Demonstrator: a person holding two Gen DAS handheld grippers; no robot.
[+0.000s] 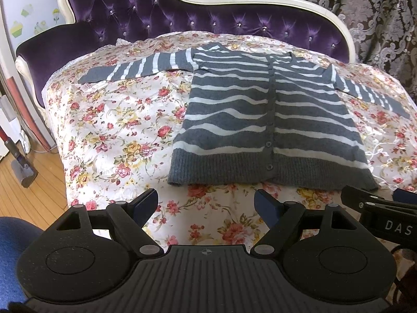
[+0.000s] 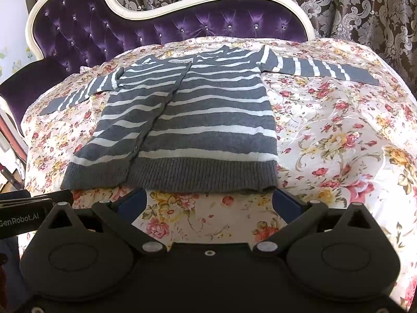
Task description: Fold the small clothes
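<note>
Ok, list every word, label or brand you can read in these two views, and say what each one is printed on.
"DAS", cut off by the picture's edge: on the black body of the right gripper, seen at the right edge of the left wrist view.
"GenRobot.AI", its first letter clipped: on the black body of the left gripper, seen at the left edge of the right wrist view.
No readable text on the striped cardigan or the floral bedspread.

text 1: "DAS", white letters, cut off at the frame edge | on: black body of the right gripper (image 1: 379,203), near right in left wrist view | text 2: "GenRobot.AI" | on: black body of the left gripper (image 2: 39,200), near left in right wrist view
</note>
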